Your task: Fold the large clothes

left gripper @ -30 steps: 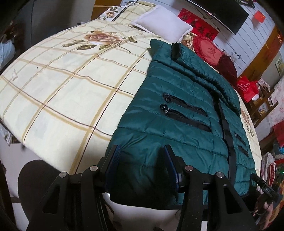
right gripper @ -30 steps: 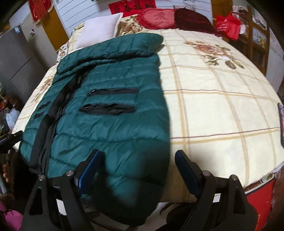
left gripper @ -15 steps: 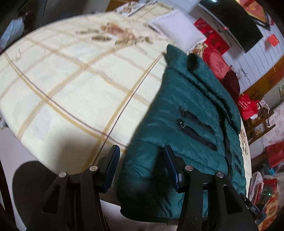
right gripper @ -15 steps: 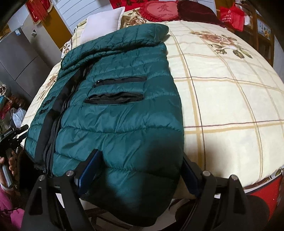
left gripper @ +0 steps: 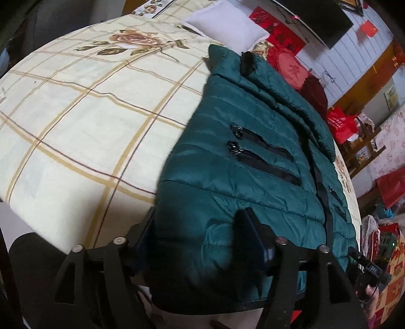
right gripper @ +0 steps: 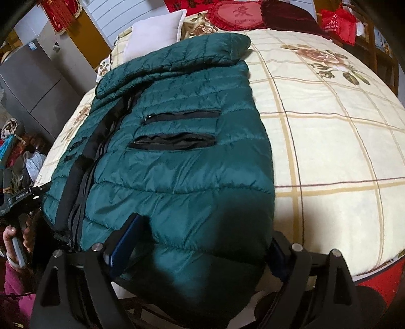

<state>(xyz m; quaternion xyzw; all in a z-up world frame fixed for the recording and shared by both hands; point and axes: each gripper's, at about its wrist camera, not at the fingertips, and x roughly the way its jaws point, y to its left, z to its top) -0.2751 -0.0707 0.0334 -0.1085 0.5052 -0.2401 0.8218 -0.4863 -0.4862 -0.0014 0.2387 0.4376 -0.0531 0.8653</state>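
A dark green quilted puffer jacket (left gripper: 243,162) lies front up on the bed, its hem hanging over the near edge; it also shows in the right wrist view (right gripper: 182,157). My left gripper (left gripper: 197,235) is open, its fingers standing either side of the jacket's hem corner. My right gripper (right gripper: 202,240) is open wide, its fingers straddling the other hem corner. Neither pair of jaws is closed on the fabric.
The bed has a cream plaid sheet (left gripper: 76,106) with rose prints. A white pillow (left gripper: 225,25) and red cushions (right gripper: 238,15) lie at the head. A grey cabinet (right gripper: 33,83) and clutter stand beside the bed. The other gripper's handle (right gripper: 17,200) shows at left.
Both grippers have moved forward onto the jacket's hem; the fabric now lies between the fingers of each. The jaws have stayed open.
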